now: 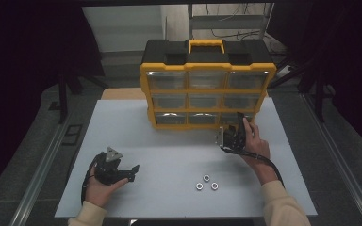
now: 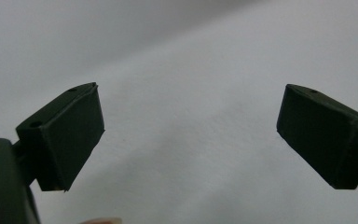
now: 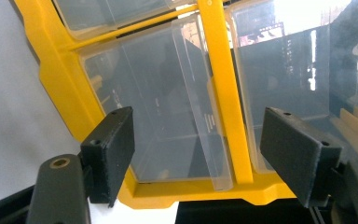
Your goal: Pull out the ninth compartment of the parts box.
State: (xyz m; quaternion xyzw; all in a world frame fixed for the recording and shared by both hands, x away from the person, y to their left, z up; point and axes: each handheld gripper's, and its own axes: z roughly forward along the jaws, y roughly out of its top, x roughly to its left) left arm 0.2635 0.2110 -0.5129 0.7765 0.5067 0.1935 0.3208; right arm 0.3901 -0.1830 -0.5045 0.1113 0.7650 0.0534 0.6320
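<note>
The pale grey desk (image 1: 136, 141) takes up most of the high view, and at its far edge stands the big yellow-and-black plastic organiser cabinet (image 1: 207, 84), three rows of three clear drawers and a yellow carry handle on top. The right gripper (image 1: 235, 134) is up at the cabinet's bottom row, right-hand end, held in the person's right hand with its cable trailing back along the forearm. In the right gripper view its black fingers (image 3: 114, 154) are spread wide either side of a yellow divider post, with a clear plastic drawer (image 3: 168, 107) straight ahead between them; the drawer's front lip sticks out a bit, and the pads aren't pressing on anything. The left gripper (image 1: 128, 172) sits low near the front left of the desk, cradled in the left hand, well apart from the cabinet. Its fingers (image 2: 70, 135) are spread too, just bare desk surface between them. Smallest bits: three small silver metal nuts (image 1: 206, 182) lying in a tight cluster near the front of the desk, between the two hands, untouched.
</note>
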